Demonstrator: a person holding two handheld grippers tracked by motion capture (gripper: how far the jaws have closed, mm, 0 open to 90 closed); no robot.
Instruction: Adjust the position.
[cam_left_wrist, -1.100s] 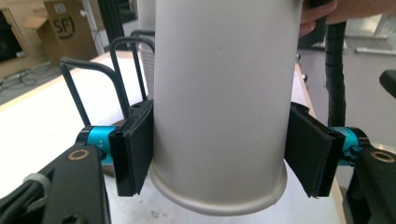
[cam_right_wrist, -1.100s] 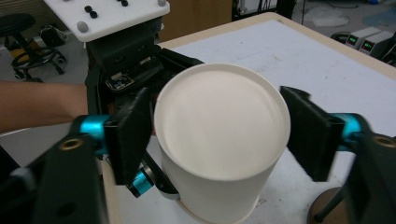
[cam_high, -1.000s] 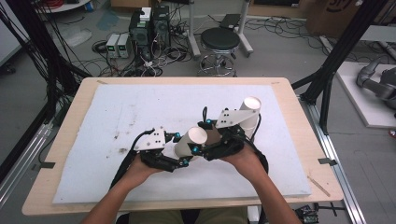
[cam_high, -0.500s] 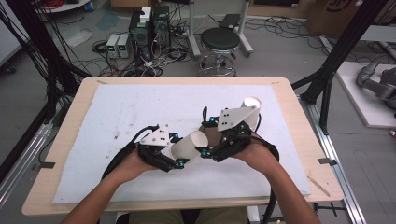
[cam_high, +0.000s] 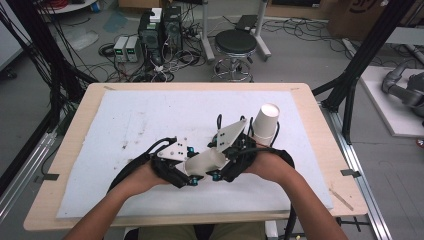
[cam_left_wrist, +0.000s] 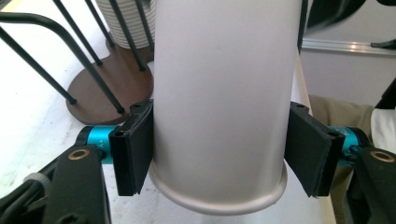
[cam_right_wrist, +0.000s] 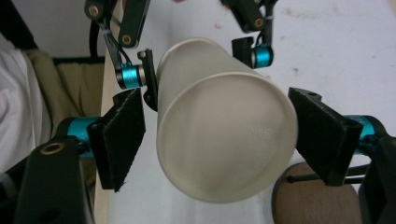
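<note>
A white paper cup (cam_high: 207, 162) lies sideways above the front middle of the tabletop (cam_high: 65, 165), carried between the two tools. The left tool (cam_left_wrist: 219, 154) is clamped on it: in the left gripper view both black pads press the cup's wall just above the rolled rim, which faces the camera. The right tool (cam_right_wrist: 217, 140) stands spread around the cup's closed base end; in the right gripper view a gap shows between the left pad and the cup, while the right pad sits very close to the wall, and I cannot tell if it touches. In that same view the left tool shows farther off, gripping the far, rim end.

In the high view the left tool (cam_high: 187, 176) and the right tool (cam_high: 220, 165) meet at the cup, with the person's hands close together behind them. Just beyond the right hand (cam_high: 265, 162) a stack of white cups (cam_high: 265, 124) stands on a holder of black rods with a round brown base (cam_left_wrist: 112, 84), mouths down as far as the high view lets me judge. A white mat (cam_high: 125, 120) covers most of the tabletop.
</note>
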